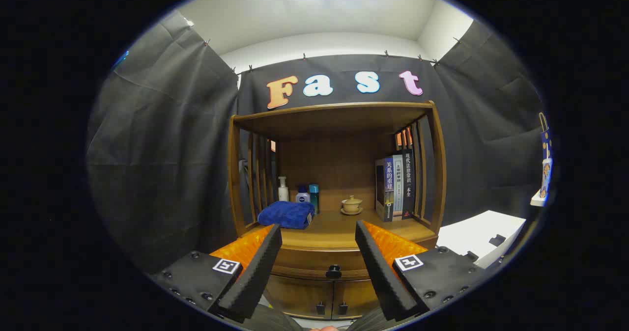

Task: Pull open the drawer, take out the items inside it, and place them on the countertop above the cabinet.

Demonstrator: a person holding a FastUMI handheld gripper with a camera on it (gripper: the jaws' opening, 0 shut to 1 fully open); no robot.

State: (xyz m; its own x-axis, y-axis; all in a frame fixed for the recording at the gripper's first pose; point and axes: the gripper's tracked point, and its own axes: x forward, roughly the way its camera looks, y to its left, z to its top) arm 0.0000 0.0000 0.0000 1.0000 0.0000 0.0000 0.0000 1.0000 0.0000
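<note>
A wooden cabinet stands against the booth wall, some way beyond my fingers. Its drawer is closed, and the dark round knob shows in the gap between my fingertips, farther off. Above the drawer lies the countertop. My gripper is open, with nothing between the fingers. What the drawer holds is hidden.
On the countertop lie a folded blue towel at the left, a few bottles behind it, a small lidded teacup in the middle and upright books at the right. Two lower doors sit under the drawer. A white box stands right of the cabinet.
</note>
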